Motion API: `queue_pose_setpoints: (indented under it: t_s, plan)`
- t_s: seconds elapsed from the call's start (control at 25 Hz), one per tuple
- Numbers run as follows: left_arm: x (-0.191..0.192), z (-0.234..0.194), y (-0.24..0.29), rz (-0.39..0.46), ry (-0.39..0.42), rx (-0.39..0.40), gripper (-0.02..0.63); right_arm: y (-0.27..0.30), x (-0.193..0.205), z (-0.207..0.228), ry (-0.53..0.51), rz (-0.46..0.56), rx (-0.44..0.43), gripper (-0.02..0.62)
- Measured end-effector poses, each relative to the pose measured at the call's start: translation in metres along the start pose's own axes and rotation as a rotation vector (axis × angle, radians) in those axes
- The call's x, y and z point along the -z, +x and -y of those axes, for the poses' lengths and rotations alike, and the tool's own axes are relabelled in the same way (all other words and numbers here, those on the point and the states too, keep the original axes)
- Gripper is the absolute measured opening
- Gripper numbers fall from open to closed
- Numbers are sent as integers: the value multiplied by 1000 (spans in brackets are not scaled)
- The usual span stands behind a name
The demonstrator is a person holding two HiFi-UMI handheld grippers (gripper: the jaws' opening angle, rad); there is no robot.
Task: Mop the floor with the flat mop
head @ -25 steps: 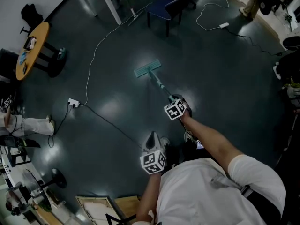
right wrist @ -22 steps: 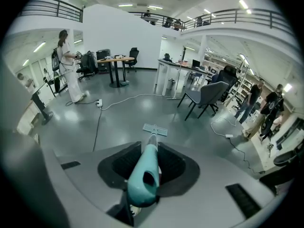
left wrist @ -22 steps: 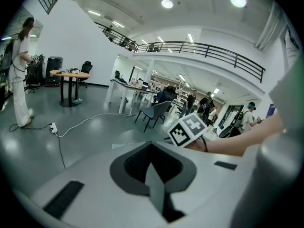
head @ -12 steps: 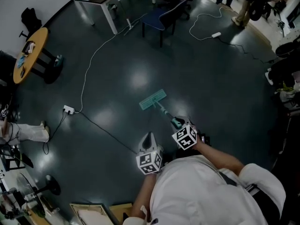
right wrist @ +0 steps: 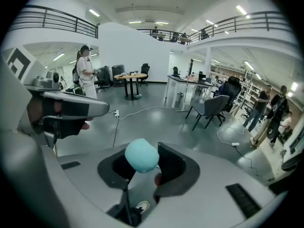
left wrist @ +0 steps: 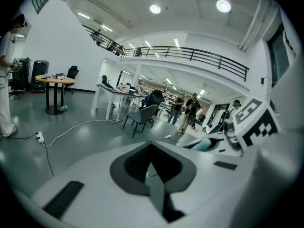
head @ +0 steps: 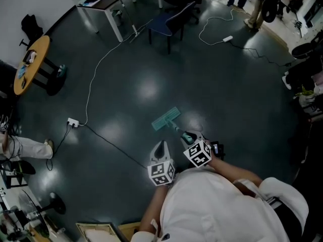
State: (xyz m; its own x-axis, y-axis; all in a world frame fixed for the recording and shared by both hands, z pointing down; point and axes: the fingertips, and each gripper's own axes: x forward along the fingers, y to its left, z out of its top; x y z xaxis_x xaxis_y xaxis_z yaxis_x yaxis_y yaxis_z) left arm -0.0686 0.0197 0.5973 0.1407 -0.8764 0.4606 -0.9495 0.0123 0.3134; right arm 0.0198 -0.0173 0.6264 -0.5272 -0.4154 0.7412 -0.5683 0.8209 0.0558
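Observation:
The flat mop's teal head [head: 165, 119] lies on the dark floor a short way in front of me. Its teal handle [head: 177, 130] slants back into my right gripper [head: 190, 137], which is shut on it. In the right gripper view the handle's rounded end [right wrist: 141, 156] sticks up between the jaws of the right gripper [right wrist: 142, 169]. My left gripper [head: 161, 148] hangs just left of the right one, close to my body, apart from the mop. In the left gripper view the left gripper [left wrist: 151, 169] has its jaws together with nothing between them.
A white cable runs to a power strip [head: 73, 122] on the floor at the left. A blue chair [head: 169, 21] and a desk [head: 108, 3] stand at the back, a round wooden table [head: 29, 59] at far left. People stand at top right; someone's legs [head: 25, 147] show at left.
The mop head has slid back across the floor toward me. My right gripper has drawn in with the handle until it sits beside the left gripper, which has hardly moved.

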Motion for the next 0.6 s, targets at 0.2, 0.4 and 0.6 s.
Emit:
queue_pose_setpoints:
  t_s: [0.2,0.4,0.6]
  plan:
    - [5,-3,-5,-2,-8,-10,5,2,0,-1,3,11,4,114]
    - [5,-17,-5,0,-13,-14,5,12,-6,-4,6,16,8,114]
    - [7,-26,-17,-20,-19,-46,5,15,-9,-21,18,13,-36,114]
